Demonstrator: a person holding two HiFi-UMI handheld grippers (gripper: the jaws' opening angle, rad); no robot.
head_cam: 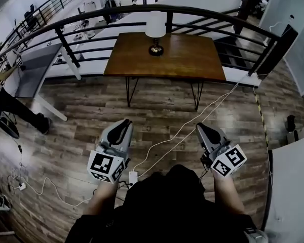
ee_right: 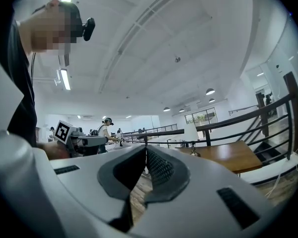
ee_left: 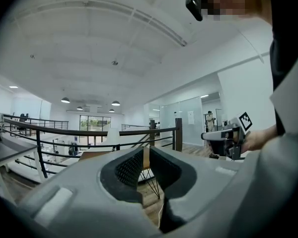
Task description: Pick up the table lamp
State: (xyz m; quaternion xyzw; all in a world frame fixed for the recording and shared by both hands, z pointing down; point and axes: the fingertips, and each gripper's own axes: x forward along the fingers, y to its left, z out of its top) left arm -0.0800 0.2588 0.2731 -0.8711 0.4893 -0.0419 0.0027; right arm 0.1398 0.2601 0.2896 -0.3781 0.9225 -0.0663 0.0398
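The table lamp [head_cam: 155, 32], with a white shade and a dark round base, stands at the far edge of the brown wooden table [head_cam: 187, 59] by the railing. Both grippers are held level over the wood floor, well short of the table. My left gripper [head_cam: 122, 125] is shut, with only a thin slit at its tips and nothing in it. My right gripper [head_cam: 200, 128] is shut and empty. In the left gripper view the lamp [ee_left: 112, 136] shows far ahead, left of the left gripper [ee_left: 145, 150]. In the right gripper view the lamp [ee_right: 190, 134] stands right of the right gripper [ee_right: 146, 148].
A black metal railing [head_cam: 142, 11] runs behind the table. A white cable [head_cam: 182, 130] crosses the floor between the grippers, ending at a plug block [head_cam: 133, 176]. A grey desk [head_cam: 33, 70] and a person's leg [head_cam: 20, 110] are at the left; a white tabletop [head_cam: 294, 186] is at the right.
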